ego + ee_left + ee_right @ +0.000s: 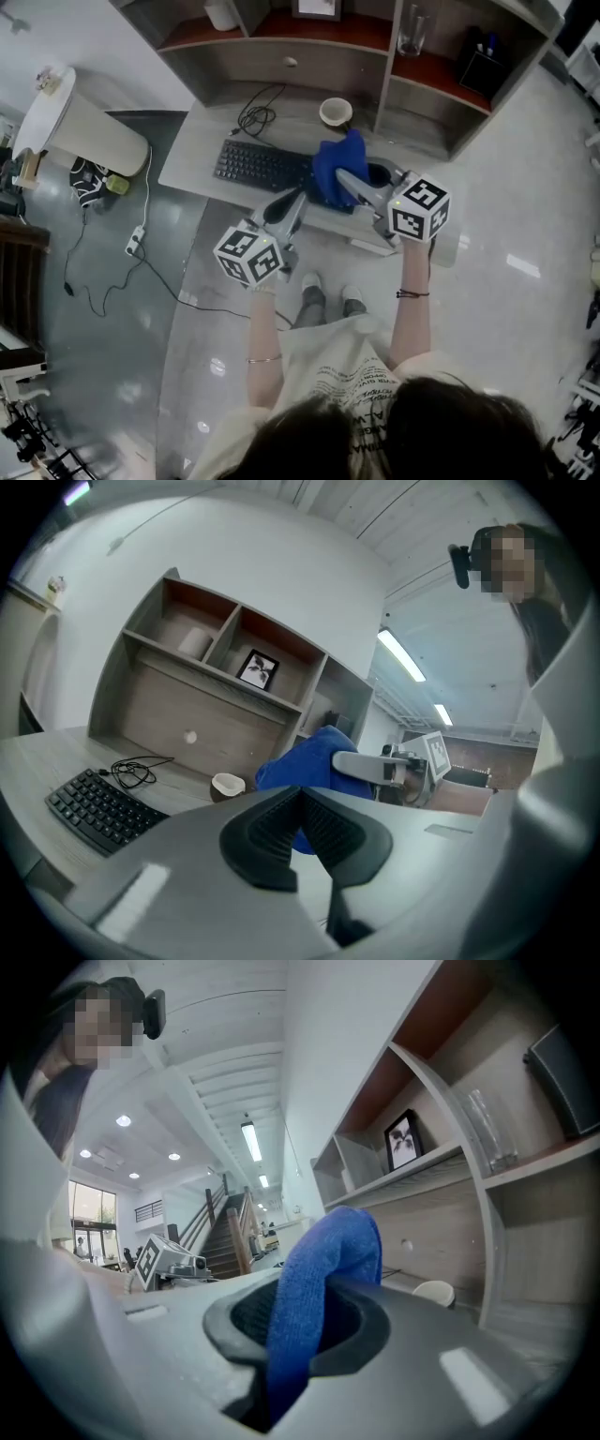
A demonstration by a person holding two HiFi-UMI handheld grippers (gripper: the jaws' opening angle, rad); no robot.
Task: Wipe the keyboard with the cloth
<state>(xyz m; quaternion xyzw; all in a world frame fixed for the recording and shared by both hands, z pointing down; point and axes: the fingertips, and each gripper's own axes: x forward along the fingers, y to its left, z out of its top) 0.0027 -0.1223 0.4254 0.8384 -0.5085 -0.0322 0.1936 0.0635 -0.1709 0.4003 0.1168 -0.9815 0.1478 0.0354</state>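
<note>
Cloth [336, 161], blue and bunched, clamped between the jaws of the right tool [345, 178], held at the right end of the black keyboard [255, 166] on the grey tabletop [192, 150]; contact with the keys unclear. Left tool [296, 202] just beside, jaws pressed together on nothing. Behind the cloth, a white cup [336, 112]; near the keyboard, a coiled black cable [255, 117].

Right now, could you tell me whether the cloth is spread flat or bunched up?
Bunched up: the cloth hangs folded, pinched in the jaws of the right gripper, not laid on the keyboard.
</note>
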